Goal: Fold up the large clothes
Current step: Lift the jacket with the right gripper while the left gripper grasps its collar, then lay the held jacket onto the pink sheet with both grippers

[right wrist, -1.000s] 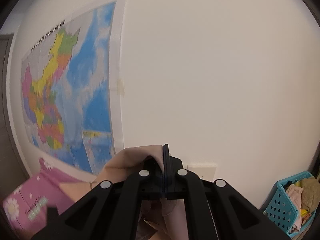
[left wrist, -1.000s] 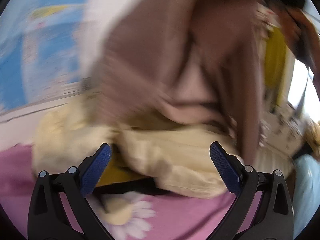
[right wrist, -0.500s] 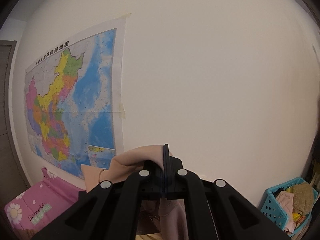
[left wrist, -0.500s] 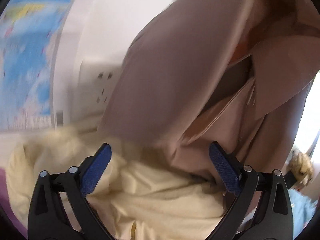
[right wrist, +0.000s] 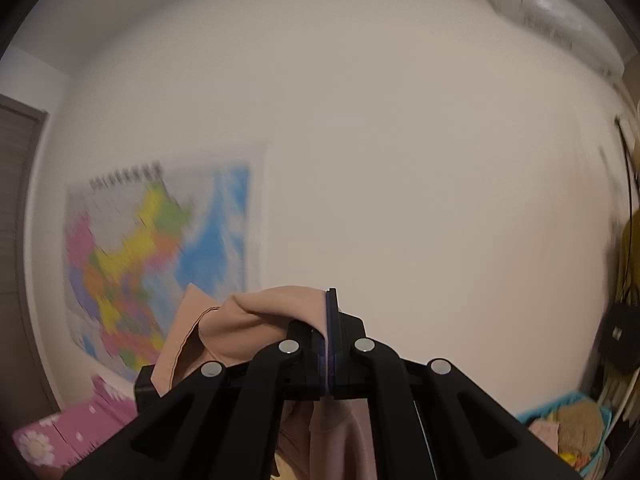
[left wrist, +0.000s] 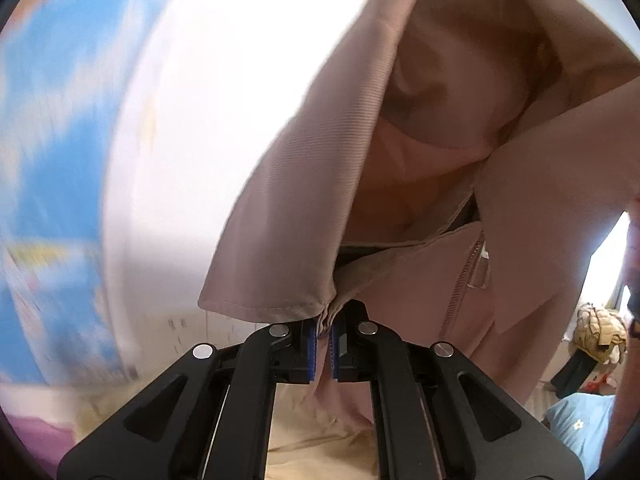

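1. Garment first: a dusty-pink coat (left wrist: 460, 128) hangs in the air above the bed, pinched at two points, with no fold made yet.
2. The left gripper (left wrist: 323, 344) is clenched on a bunched hem corner; the right gripper (right wrist: 330, 344) is clamped on another edge, held high toward the wall.
3. Judging by this, the work is at the lifting and spreading stage; laying flat and every fold remain.
4. Half a second ago the left jaws stood wide apart before the cloth; now they grip it.
5. Below lie a cream garment (left wrist: 320, 432) and the pink bedsheet (right wrist: 72, 436); a map (right wrist: 160, 264) hangs behind.
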`<state>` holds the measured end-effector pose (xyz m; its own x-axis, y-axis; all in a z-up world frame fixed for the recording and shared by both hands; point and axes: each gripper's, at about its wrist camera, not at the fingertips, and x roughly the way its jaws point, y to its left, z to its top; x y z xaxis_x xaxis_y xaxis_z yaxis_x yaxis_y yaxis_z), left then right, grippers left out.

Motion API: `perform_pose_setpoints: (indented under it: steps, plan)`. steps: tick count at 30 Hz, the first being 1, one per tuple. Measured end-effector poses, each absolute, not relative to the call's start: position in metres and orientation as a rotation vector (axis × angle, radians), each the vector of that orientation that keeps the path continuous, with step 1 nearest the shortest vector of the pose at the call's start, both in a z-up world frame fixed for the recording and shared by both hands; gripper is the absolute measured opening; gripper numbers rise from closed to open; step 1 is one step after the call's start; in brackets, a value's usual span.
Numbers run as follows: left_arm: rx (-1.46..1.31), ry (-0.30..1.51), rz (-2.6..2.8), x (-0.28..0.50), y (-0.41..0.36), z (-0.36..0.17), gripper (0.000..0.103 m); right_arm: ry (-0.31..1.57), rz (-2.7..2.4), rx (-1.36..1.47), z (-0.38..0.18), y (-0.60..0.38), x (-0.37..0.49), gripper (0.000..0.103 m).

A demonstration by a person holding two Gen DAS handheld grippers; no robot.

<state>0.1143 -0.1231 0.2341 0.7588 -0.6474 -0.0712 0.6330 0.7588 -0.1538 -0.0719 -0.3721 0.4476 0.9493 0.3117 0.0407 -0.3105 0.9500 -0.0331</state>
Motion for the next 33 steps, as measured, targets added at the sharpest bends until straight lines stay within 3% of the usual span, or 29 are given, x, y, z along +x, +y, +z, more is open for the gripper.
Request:
perform_pose_setpoints:
  steps: [8, 18, 21, 25, 28, 31, 33]
  plan:
    - [-0.055, -0.103, -0.561, -0.045, -0.034, 0.323, 0.005, -0.186, 0.438, 0.032, 0.511, -0.355, -0.186, 0.001]
    - [0.097, -0.049, -0.303, -0.235, 0.056, 0.356, 0.006, -0.119, 0.781, 0.169, 0.460, -0.310, -0.211, 0.001]
    - [0.140, 0.018, -0.234, -0.242, 0.065, 0.332, 0.012, -0.037, 0.845, 0.206, 0.428, -0.289, -0.183, 0.001]
    - [0.150, 0.270, -0.204, -0.177, 0.069, 0.260, 0.021, 0.284, 0.883, 0.250, 0.336, -0.233, -0.088, 0.001]
    - [0.118, 0.503, -0.122, -0.124, 0.094, 0.173, 0.020, 0.544, 0.868, 0.270, 0.243, -0.185, -0.021, 0.001]
    - [0.059, 0.698, -0.055, -0.086, 0.122, 0.086, 0.010, 0.773, 0.818, 0.244, 0.140, -0.140, 0.028, 0.001]
    - [0.033, 0.806, -0.044, -0.064, 0.134, 0.052, 0.011, 0.879, 0.796, 0.253, 0.096, -0.122, 0.053, 0.001]
